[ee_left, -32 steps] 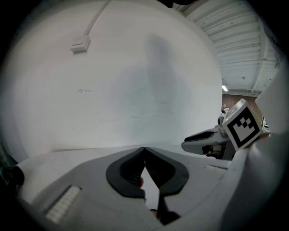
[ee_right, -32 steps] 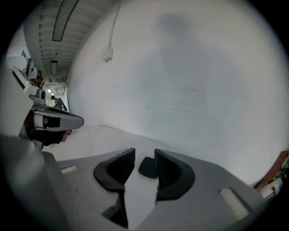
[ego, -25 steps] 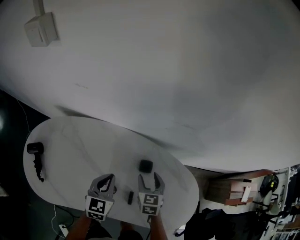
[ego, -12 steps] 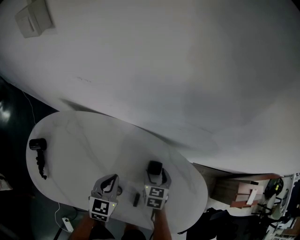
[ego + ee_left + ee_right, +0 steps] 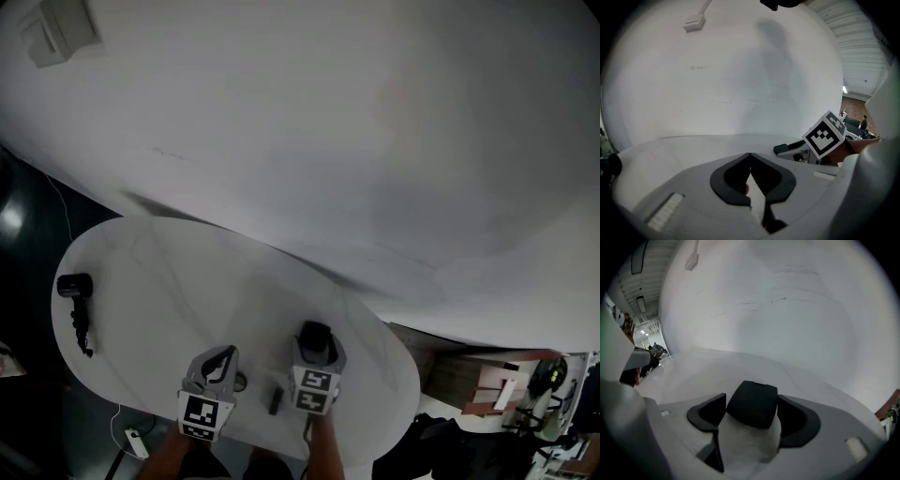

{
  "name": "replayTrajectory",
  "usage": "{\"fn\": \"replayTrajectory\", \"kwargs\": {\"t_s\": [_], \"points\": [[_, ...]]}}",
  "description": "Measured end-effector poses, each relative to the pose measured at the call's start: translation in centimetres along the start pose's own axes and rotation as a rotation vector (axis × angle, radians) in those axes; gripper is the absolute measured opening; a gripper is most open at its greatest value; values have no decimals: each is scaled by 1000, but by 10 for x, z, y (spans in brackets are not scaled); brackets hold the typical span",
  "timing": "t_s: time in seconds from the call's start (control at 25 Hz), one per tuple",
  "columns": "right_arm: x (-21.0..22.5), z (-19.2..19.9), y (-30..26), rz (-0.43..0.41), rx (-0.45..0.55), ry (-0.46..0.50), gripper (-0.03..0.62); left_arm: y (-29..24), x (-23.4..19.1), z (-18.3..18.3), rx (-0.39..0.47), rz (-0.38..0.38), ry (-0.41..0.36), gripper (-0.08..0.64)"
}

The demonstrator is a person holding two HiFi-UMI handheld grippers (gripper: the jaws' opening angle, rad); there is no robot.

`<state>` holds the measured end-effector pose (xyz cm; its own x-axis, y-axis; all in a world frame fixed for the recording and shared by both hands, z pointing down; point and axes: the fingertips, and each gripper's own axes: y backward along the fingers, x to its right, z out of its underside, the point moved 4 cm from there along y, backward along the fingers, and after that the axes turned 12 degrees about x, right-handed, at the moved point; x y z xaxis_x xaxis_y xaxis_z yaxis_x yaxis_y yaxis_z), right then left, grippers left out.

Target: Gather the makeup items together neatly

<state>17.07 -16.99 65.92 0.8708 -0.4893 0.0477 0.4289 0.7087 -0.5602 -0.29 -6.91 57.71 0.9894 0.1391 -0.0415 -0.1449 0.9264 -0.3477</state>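
While it sits shut, black case (image 5: 752, 404), table (image 5: 141, 272)

table (image 5: 159, 281): white, oval | 9 o'clock edge: black corded device (image 5: 73, 287) | 3 o'clock of centre: black case (image 5: 316, 335) | 5 o'clock, near edge: dark tube (image 5: 275, 400)

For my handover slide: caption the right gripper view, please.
Right gripper, jaws just opened wide, straddles a black compact on the white table.
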Motion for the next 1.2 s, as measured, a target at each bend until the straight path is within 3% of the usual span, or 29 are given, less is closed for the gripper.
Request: {"fn": "replayTrajectory", "kwargs": {"t_s": [0.76, 1.2], "points": [[3, -2, -2, -2, -14, -29, 337, -7, -7, 4, -10, 7, 7, 11], [0, -24, 21, 13, 40, -16, 336, 1, -7, -12, 31, 37, -21, 11]]}}
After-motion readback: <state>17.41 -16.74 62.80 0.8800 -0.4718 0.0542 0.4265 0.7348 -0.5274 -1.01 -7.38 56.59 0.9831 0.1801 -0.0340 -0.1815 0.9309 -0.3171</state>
